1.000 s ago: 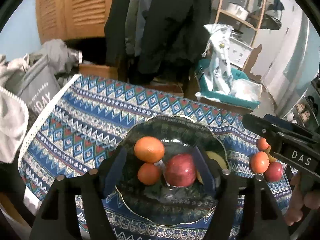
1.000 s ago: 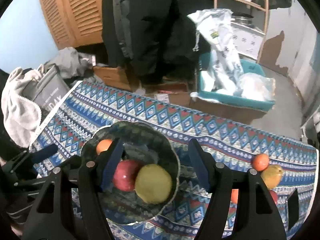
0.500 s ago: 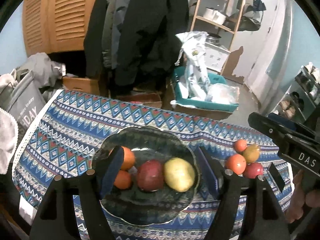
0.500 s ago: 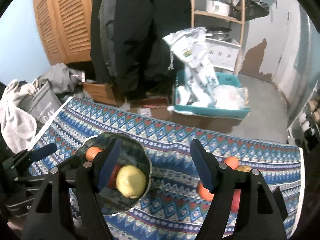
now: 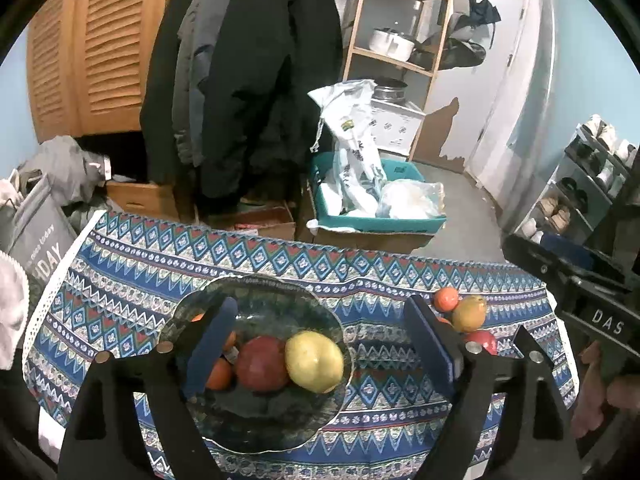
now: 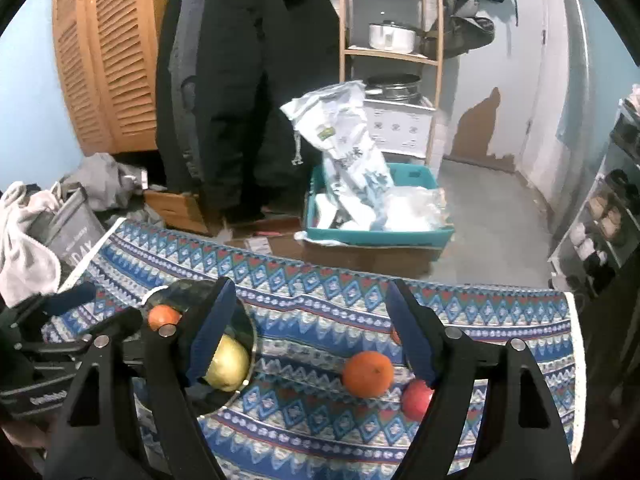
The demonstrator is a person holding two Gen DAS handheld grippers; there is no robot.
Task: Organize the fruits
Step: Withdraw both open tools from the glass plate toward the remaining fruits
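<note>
A dark glass bowl (image 5: 256, 428) sits on the patterned tablecloth (image 5: 360, 276). It holds a yellow fruit (image 5: 314, 361), a red apple (image 5: 262, 364) and oranges (image 5: 219, 374). My left gripper (image 5: 320, 344) is open and empty above the bowl. A loose group lies to the right: an orange (image 5: 446, 298), a yellow-orange fruit (image 5: 469, 313) and a red fruit (image 5: 482, 340). My right gripper (image 6: 308, 336) is open and empty above the cloth between the bowl (image 6: 244, 344) and an orange (image 6: 368, 373) with a red fruit (image 6: 416, 399).
Beyond the table's far edge are a teal bin with white bags (image 5: 376, 204), cardboard boxes (image 5: 144, 198), hanging dark coats (image 5: 256, 80) and a wooden shelf (image 5: 400, 52). A grey bag (image 5: 38, 240) stands at the left, a shoe rack (image 5: 588, 188) at the right.
Both grippers have pulled back and up from the bowl. The right gripper has swung right toward the loose fruits. The yellow fruit now shows fully in the bowl.
</note>
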